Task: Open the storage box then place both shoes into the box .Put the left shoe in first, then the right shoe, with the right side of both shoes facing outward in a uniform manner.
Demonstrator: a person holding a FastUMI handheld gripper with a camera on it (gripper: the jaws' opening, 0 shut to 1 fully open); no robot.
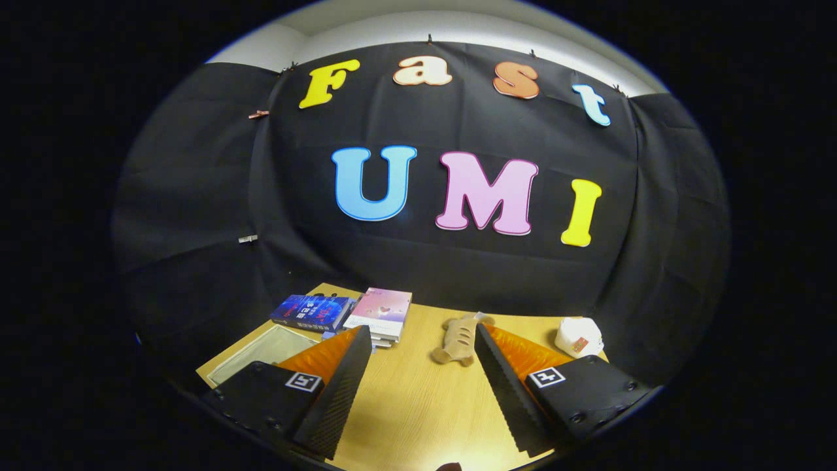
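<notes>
My gripper (422, 333) is open, held above a wooden table (405, 405), with nothing but bare tabletop between the fingers. To the left of the left finger (340, 386) lies a pale, translucent flat-topped container (265, 350), partly hidden by that finger; whether it is the storage box I cannot tell. A tan plush toy (458, 340) lies on the table just ahead of the fingers, close to the right fingertip.
Two books lie beyond the left finger, a blue one (312, 312) and a pink-covered one (382, 311) on a small stack. A white bundle (579, 337) sits at the far right corner. The black cloth wall rises right behind the table.
</notes>
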